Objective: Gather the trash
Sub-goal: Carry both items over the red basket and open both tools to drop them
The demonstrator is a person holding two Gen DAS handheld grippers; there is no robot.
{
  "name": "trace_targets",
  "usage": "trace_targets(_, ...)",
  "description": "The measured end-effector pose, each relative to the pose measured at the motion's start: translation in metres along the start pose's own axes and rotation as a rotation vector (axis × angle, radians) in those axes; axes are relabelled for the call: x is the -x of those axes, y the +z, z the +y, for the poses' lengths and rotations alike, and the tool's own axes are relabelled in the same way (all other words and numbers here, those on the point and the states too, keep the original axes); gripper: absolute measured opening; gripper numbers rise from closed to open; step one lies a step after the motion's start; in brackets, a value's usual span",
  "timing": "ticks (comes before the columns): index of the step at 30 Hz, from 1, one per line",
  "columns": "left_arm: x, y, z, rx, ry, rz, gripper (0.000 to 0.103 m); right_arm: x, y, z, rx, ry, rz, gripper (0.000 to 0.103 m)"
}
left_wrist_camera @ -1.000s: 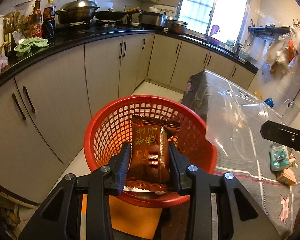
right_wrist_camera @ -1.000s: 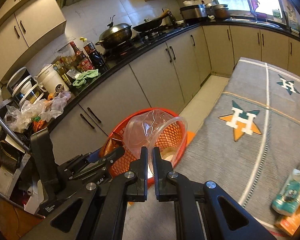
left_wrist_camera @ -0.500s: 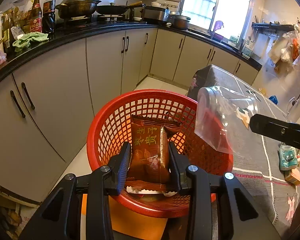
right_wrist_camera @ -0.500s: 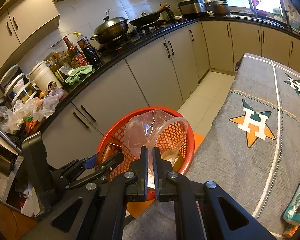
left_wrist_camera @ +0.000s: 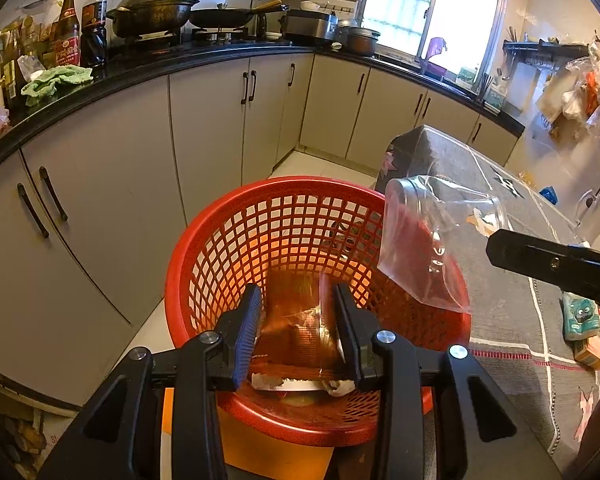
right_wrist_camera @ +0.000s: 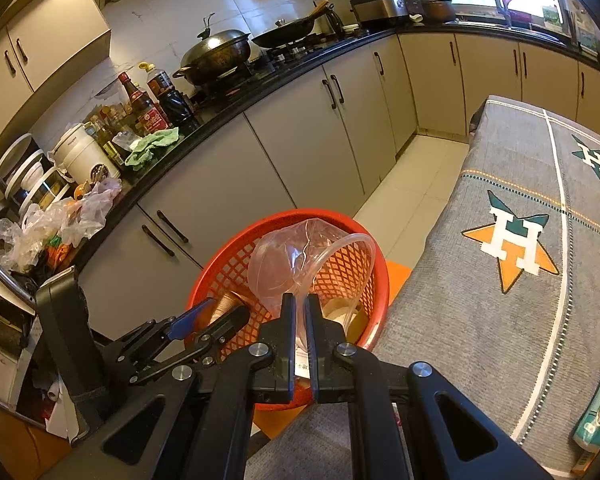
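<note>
In the left wrist view, the left gripper (left_wrist_camera: 296,332) fills the lower centre of the frame, over the round red plastic mesh basket (left_wrist_camera: 220,248). Its jaws stand parted, and a brown foil snack wrapper (left_wrist_camera: 296,320) shows blurred between them; I cannot tell whether the pads touch it. White crumpled paper (left_wrist_camera: 268,381) lies at the basket's bottom.

At centre right of that view, a crumpled clear plastic cup (left_wrist_camera: 424,240) hangs over the basket's right rim. In the right wrist view the right gripper (right_wrist_camera: 300,312), at lower centre, has its jaws nearly closed, pinching the cup's rim above the basket.

The grey patterned tablecloth (right_wrist_camera: 500,320) covers the right side of that frame. A teal snack packet (left_wrist_camera: 580,316) lies on it at the right edge of the left wrist view.
</note>
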State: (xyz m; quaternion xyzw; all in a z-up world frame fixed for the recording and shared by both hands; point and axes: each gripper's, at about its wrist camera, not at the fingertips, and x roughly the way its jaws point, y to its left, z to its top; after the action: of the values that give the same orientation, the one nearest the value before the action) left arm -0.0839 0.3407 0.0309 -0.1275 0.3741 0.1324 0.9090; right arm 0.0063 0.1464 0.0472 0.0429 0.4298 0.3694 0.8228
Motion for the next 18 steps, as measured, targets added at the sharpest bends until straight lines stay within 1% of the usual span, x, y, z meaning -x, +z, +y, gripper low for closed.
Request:
trace_targets(4, -0.001, 0.001, -0.002, -0.006, 0.000, -0.002, 0.036, -0.002, 0.000, -0.003, -0.012, 0.013, 0.006, 0.007)
trace_targets(5, -0.002, 0.001, -0.001, -0.005, 0.000, 0.000, 0.038, -0.002, 0.001, -0.003, -0.013, 0.014, 0.007, 0.007)
trace_targets(6, -0.002, 0.002, -0.001, -0.002, 0.001, 0.000, 0.043, -0.003, 0.001, -0.003, -0.016, 0.014, 0.011, 0.007)
trace_targets(8, -0.001, 0.003, 0.000, 0.003, 0.005, -0.005, 0.045, -0.001, 0.000, -0.005, -0.023, 0.022, 0.010, 0.007)
trace_targets(18, 0.009, 0.004, 0.001, 0.032, 0.006, -0.023, 0.048, 0.012, 0.001, -0.011, -0.035, 0.050, -0.026, 0.007)
